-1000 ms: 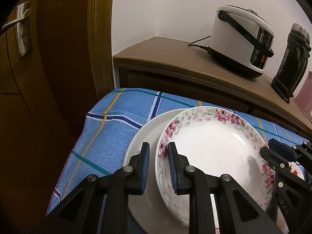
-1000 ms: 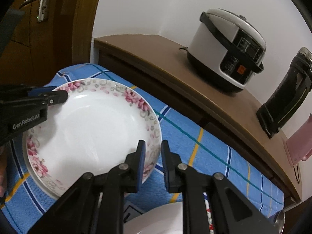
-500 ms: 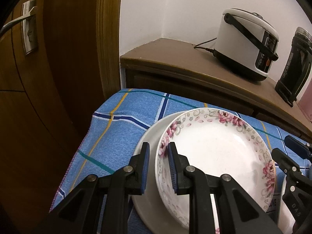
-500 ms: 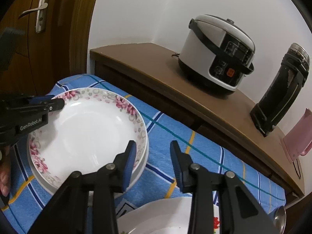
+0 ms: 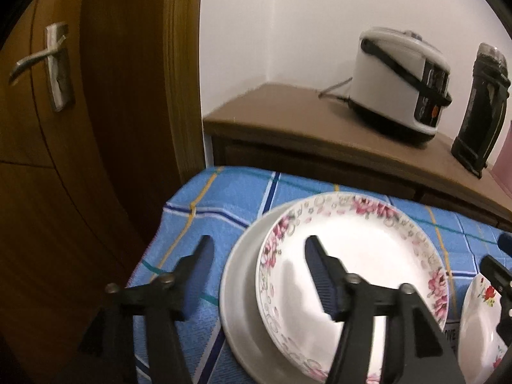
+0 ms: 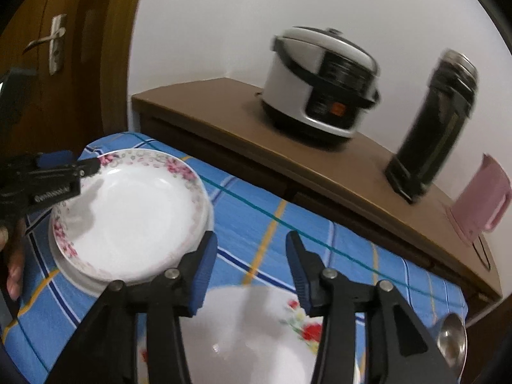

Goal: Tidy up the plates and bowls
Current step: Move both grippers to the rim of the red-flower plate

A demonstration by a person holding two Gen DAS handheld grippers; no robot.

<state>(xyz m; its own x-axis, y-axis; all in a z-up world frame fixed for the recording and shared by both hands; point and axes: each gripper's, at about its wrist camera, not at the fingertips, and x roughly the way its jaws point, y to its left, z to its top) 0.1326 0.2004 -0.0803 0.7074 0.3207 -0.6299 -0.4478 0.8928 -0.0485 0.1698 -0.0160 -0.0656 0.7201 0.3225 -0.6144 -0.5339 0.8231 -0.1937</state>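
Both wrist cameras look down close over the tabletop toward the wall, left from the door side, sharing the floral plate [image 5: 352, 256] [image 6: 134, 211] and rice cooker [image 5: 400, 83] [image 6: 320, 86].

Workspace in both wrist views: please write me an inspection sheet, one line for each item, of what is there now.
Surface: blue checked tablecloth over the table.
Job's things: pink-flowered white deep plate nested in a plain grey plate; red-flowered white dish beside them.
Clutter: metal spoon at the cloth's edge.
Grippers: left tool open, one finger over the flowered plate, holding nothing; right tool open above the red-flowered dish.
Cables: dark cord behind the cooker.
Surroundings: brown wooden sideboard with white rice cooker, black flask, pink plastic jug; wooden door.
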